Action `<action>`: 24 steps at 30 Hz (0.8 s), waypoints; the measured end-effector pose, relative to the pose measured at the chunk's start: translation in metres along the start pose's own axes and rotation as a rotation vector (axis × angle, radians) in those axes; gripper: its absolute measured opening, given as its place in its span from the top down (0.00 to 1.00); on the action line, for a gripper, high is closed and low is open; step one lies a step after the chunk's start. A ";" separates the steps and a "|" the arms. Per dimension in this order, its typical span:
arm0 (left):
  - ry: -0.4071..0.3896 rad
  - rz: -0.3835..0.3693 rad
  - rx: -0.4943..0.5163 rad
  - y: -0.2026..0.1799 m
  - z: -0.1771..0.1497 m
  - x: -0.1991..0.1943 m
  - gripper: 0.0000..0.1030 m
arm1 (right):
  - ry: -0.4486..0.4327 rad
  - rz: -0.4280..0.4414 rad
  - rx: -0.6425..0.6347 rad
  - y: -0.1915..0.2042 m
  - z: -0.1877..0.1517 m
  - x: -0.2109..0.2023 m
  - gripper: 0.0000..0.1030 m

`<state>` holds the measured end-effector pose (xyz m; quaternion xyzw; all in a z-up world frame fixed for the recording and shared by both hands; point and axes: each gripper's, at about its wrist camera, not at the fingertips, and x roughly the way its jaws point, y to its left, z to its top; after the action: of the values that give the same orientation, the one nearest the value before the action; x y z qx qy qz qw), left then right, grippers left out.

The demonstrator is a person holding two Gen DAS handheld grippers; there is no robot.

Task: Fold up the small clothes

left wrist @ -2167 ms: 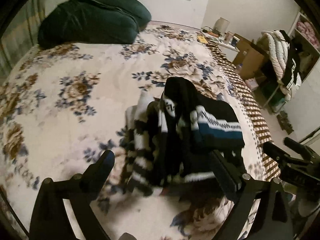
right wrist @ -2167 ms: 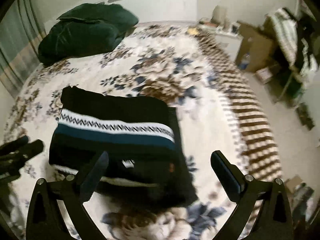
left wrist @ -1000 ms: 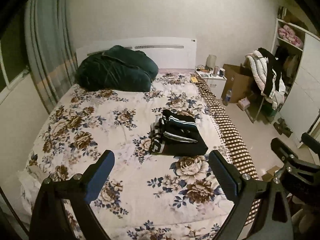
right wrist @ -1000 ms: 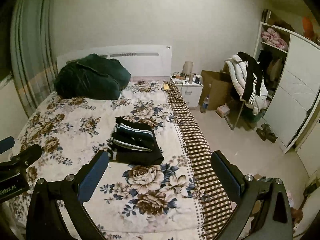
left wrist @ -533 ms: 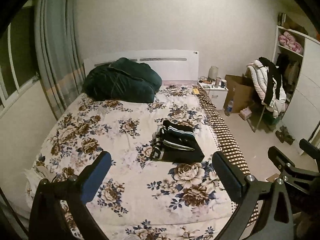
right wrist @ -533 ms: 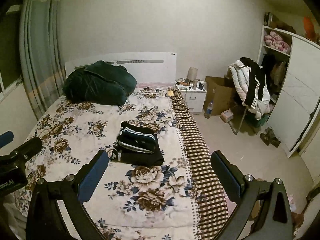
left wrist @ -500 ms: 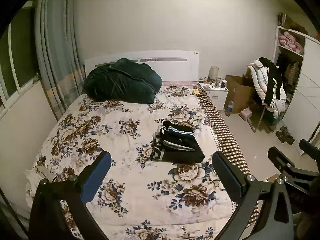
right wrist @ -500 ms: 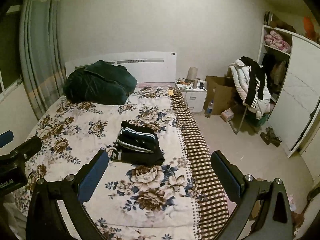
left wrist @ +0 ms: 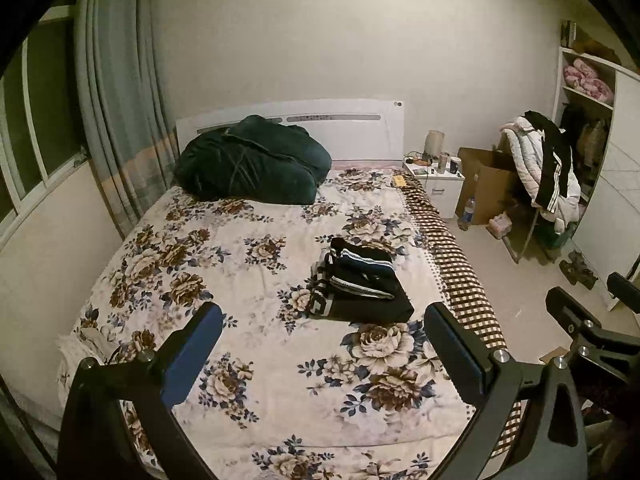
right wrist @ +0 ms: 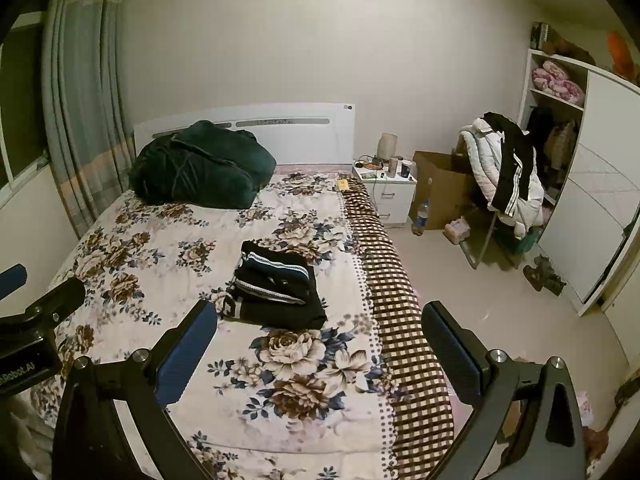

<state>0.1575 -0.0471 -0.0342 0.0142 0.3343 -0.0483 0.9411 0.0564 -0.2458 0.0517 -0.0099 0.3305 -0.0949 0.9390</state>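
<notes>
Left gripper (left wrist: 322, 322) spread wide, nothing between the fingers, held up off the bed and well back from the clothes; blue pad on its left finger (left wrist: 188, 356), dark pad on the right finger. Right gripper (right wrist: 320, 320) same: jaws wide apart, empty, hanging above the foot end of the bed. In the left wrist view the right gripper body shows at 4 o'clock; in the right wrist view the left gripper shows at 9 o'clock. Folded clothes stack (left wrist: 360, 290) (right wrist: 276, 290) lies on the floral bedspread (left wrist: 224, 276) (right wrist: 152, 256), at about 12 o'clock from each gripper, well apart from both, toward the bed's right edge: dark garments piled flat, top one with white and blue stripe bands, a black-and-white patterned piece poking out at the stack's left side. Checked brown-and-cream blanket border (right wrist: 394, 316) runs along the bed edge just beside the stack at its 3 o'clock. Dark green bundled duvet (left wrist: 252, 166) at 11 o'clock against the white headboard (left wrist: 356, 128). White nightstand (right wrist: 390, 192) at 1 o'clock with small items on top, cardboard box (right wrist: 440, 188) beside it, chair piled with jackets (right wrist: 504, 168) at 2 o'clock, white wardrobe (right wrist: 600, 208) far right. Curtain (left wrist: 116, 120) at 10 o'clock.
</notes>
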 end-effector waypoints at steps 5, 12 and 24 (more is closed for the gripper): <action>-0.001 0.010 -0.008 0.000 -0.002 -0.001 0.00 | -0.002 0.013 0.000 -0.001 0.004 0.001 0.00; -0.002 0.015 -0.013 0.000 -0.003 -0.003 0.00 | -0.004 0.024 0.000 0.001 0.003 0.003 0.00; -0.003 0.021 -0.018 0.004 -0.004 -0.006 0.00 | 0.002 0.038 0.000 0.005 0.000 0.003 0.00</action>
<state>0.1507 -0.0427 -0.0330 0.0095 0.3333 -0.0354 0.9421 0.0595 -0.2412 0.0492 -0.0034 0.3315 -0.0770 0.9403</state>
